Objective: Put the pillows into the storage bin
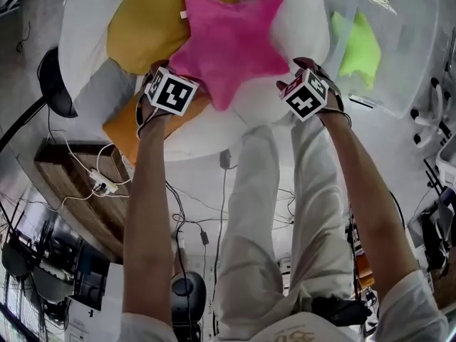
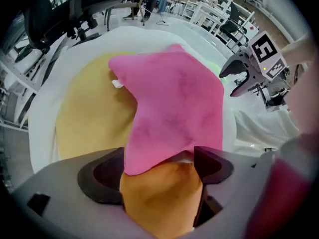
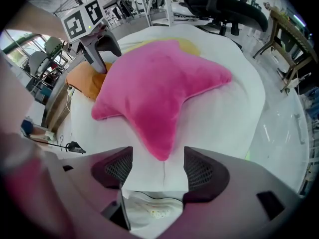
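Nothing gripped yet.
Left claw [image 2: 158, 164] released astride orange pillow [image 2: 159, 203]; right claw [image 3: 158, 164] released at pink star pillow [image 3: 159, 88] tip.

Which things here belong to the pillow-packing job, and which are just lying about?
Job: pink star pillow, yellow pillow, orange pillow, green pillow, storage bin.
Lying about: office chair, floor cables, wooden table.
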